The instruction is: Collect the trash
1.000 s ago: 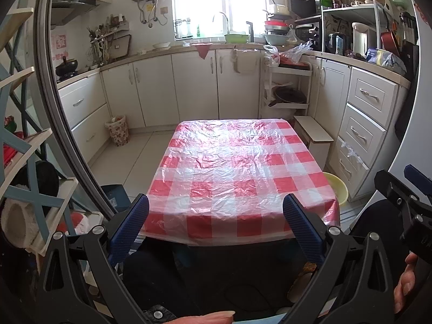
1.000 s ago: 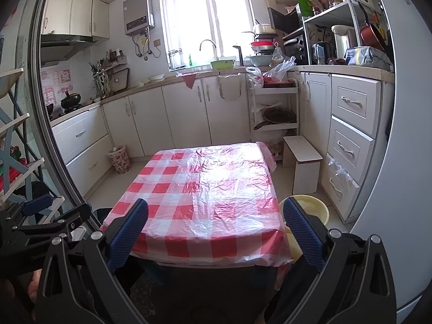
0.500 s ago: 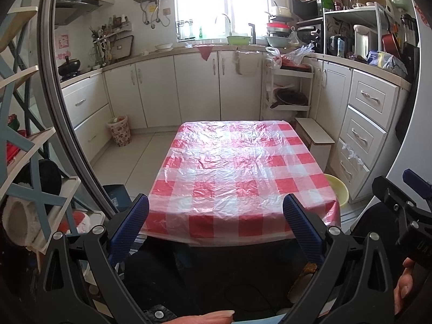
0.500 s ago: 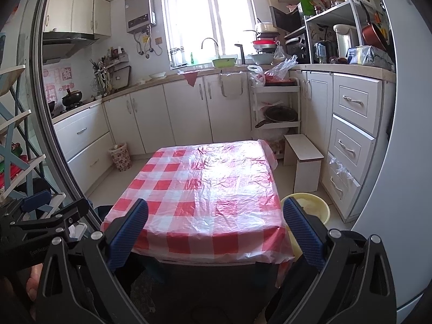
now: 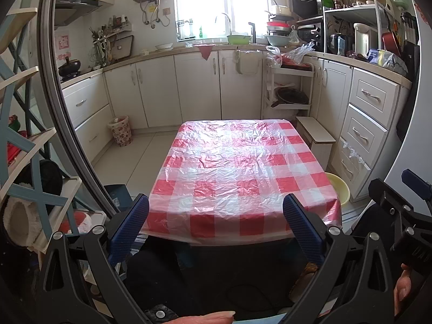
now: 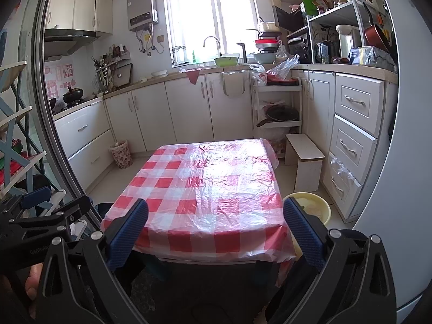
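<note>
A low table under a red and white checked plastic cloth [image 5: 243, 167] [image 6: 208, 189] stands ahead of me; its top carries no loose item that I can see. My left gripper [image 5: 216, 225] is open, held in front of the table's near edge with nothing between its blue pads. My right gripper [image 6: 216, 226] is also open and empty, at the same near edge. A small flowered wastebasket [image 5: 120, 130] [image 6: 121, 153] stands on the floor by the left cabinets. The right gripper's body [image 5: 399, 216] shows at the right edge of the left wrist view.
A yellow basin [image 6: 313, 207] sits on the floor to the right of the table, next to a white stool [image 6: 303, 162]. White cabinets and drawers [image 5: 361, 124] line the back and right. A shelf rack [image 5: 24, 162] stands at the left. A hand [image 5: 402, 291] holds the right gripper.
Both views have tilted slightly upward, so the table sits a little lower in frame. Both grippers stay open and empty.
</note>
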The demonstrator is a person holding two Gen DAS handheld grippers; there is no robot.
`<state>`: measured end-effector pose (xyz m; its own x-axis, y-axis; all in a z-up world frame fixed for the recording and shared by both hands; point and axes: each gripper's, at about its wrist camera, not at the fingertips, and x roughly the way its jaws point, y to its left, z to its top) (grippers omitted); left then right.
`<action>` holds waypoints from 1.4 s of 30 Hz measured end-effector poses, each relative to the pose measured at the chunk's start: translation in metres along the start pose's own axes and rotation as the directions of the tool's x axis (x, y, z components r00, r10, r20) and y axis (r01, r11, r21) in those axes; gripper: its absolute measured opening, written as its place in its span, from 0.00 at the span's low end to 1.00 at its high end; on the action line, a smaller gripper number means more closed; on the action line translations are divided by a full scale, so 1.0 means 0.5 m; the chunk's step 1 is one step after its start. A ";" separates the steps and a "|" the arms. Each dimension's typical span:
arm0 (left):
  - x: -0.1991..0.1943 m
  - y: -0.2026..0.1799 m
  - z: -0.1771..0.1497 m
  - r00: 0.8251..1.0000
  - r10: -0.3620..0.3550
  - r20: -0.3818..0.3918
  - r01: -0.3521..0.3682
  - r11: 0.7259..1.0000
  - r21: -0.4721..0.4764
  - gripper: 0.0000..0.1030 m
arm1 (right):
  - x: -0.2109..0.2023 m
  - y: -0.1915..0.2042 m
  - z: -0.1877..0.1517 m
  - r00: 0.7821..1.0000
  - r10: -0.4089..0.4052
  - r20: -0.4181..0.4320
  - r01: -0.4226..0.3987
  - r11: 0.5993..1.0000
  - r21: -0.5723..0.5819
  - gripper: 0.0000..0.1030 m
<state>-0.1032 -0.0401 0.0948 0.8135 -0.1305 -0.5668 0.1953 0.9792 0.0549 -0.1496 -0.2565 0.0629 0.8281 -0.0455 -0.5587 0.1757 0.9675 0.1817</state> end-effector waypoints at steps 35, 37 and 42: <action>-0.003 0.008 -0.001 1.000 0.011 0.002 -0.011 1.000 -0.005 0.93 | 0.008 0.019 0.002 1.000 0.003 -0.029 -0.003 1.000 -0.026 0.93; -0.001 0.014 -0.002 1.000 0.010 -0.002 -0.010 1.000 -0.012 0.93 | 0.015 0.022 0.005 0.999 -0.004 -0.048 0.003 1.000 -0.029 0.93; 0.003 0.019 -0.003 1.000 0.008 -0.013 -0.008 1.000 -0.020 0.93 | 0.019 0.023 0.003 0.997 -0.021 -0.070 0.018 0.999 -0.033 0.93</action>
<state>-0.1008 -0.0306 0.0934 0.8078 -0.1208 -0.5769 0.1779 0.9831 0.0432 -0.1390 -0.2463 0.0607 0.7852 -0.0479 -0.6174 0.1729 0.9743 0.1443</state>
